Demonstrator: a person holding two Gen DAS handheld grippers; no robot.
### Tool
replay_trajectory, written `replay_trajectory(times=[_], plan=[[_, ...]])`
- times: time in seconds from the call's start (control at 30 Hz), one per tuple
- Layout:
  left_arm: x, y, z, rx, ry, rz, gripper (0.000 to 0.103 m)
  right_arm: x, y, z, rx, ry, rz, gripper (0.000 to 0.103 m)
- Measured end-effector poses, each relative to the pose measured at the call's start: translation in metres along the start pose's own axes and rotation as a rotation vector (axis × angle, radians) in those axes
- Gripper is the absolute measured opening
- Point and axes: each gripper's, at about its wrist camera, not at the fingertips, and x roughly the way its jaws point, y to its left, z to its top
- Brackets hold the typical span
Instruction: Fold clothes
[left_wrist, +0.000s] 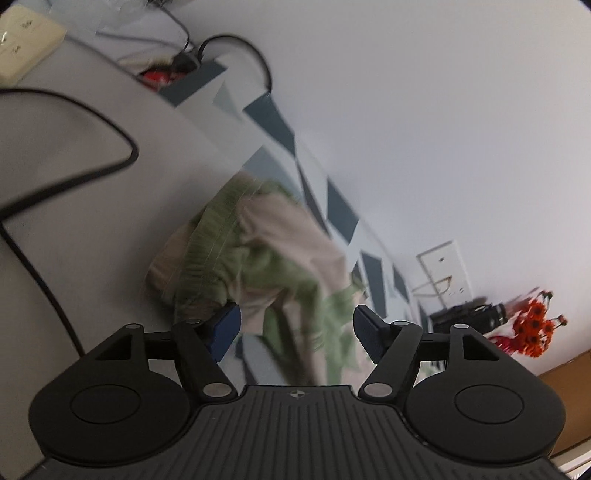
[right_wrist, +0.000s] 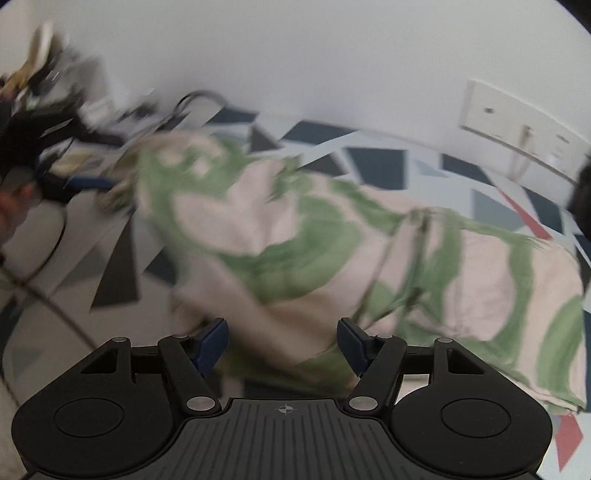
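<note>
Both tongs, left tongs (left_wrist: 295, 328) and right tongs (right_wrist: 282, 341), gape apart over a rumpled green-and-beige garment (right_wrist: 295, 229) on the triangle-patterned sheet (right_wrist: 380, 162).

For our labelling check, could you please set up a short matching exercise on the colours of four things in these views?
Things:
1. garment
2. flowers
3. cable
4. left gripper pads

Colours:
A. black
B. green and beige
C. blue
D. orange-red

Pairs: 1-B, 2-D, 3-A, 4-C
</note>
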Motion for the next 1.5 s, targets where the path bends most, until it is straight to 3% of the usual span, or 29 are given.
replay_trajectory(times=[0.1,0.17,0.33,0.4,0.43,0.47,0.5,0.53,0.57,0.77,0.97,1.07,1.13,1.17,1.27,1.3,1.37,1.5], plan=[[0.007,-0.001,-0.001,-0.003,0.039,-0.001,0.078,0.006,0.017,-0.004,-0.049,0.017,0.020,0.066],[0.012,-0.003,-0.003,-0.005,0.069,-0.008,0.083,0.007,0.026,-0.006,-0.092,0.010,0.017,0.077],[0.022,0.002,0.000,-0.044,0.081,0.007,0.084,0.020,0.045,-0.007,-0.164,0.010,0.005,0.082],[0.024,0.006,0.004,-0.102,0.067,-0.009,0.084,0.025,0.045,-0.006,-0.155,-0.002,0.007,0.077],[0.025,0.008,0.006,-0.130,0.058,-0.017,0.084,0.026,0.043,-0.006,-0.142,-0.010,0.014,0.064],[0.025,0.010,0.007,-0.152,0.050,-0.022,0.084,0.025,0.039,-0.006,-0.115,-0.015,0.023,0.044],[0.026,0.011,0.009,-0.167,0.047,-0.022,0.085,0.024,0.034,-0.005,-0.088,-0.019,0.030,0.033],[0.028,0.011,0.010,-0.180,0.044,-0.021,0.085,0.022,0.028,-0.005,-0.067,-0.022,0.013,0.012],[0.029,0.010,0.010,-0.188,0.043,-0.019,0.086,0.019,0.022,-0.005,-0.055,-0.027,0.001,0.009],[0.031,0.009,0.011,-0.204,0.062,-0.020,0.088,-0.021,-0.009,-0.010,0.032,-0.134,-0.034,0.008],[0.020,0.021,0.008,-0.232,0.062,-0.037,0.087,-0.016,-0.020,-0.019,0.048,-0.070,-0.018,0.008],[0.018,0.025,0.003,-0.256,0.015,-0.030,0.073,-0.011,-0.016,-0.024,0.026,-0.039,0.014,0.008],[0.020,0.022,0.001,-0.266,0.000,0.014,0.041,-0.007,-0.016,-0.024,0.024,-0.033,0.018,0.008],[0.023,0.020,0.001,-0.271,0.010,0.041,0.012,-0.006,-0.016,-0.024,0.031,-0.032,0.019,0.008],[0.035,0.007,0.010,-0.285,0.035,0.112,0.008,-0.005,-0.023,-0.020,0.064,-0.034,0.013,0.008],[0.041,-0.008,0.023,-0.256,0.025,0.094,0.007,-0.005,-0.025,-0.018,0.075,-0.041,0.004,0.008],[0.052,-0.051,0.055,-0.149,-0.024,0.013,0.006,-0.010,-0.027,-0.013,0.097,-0.078,-0.015,0.007],[0.025,-0.149,0.090,0.162,-0.122,-0.268,0.006,-0.030,-0.024,0.003,0.113,-0.215,-0.046,0.007]])
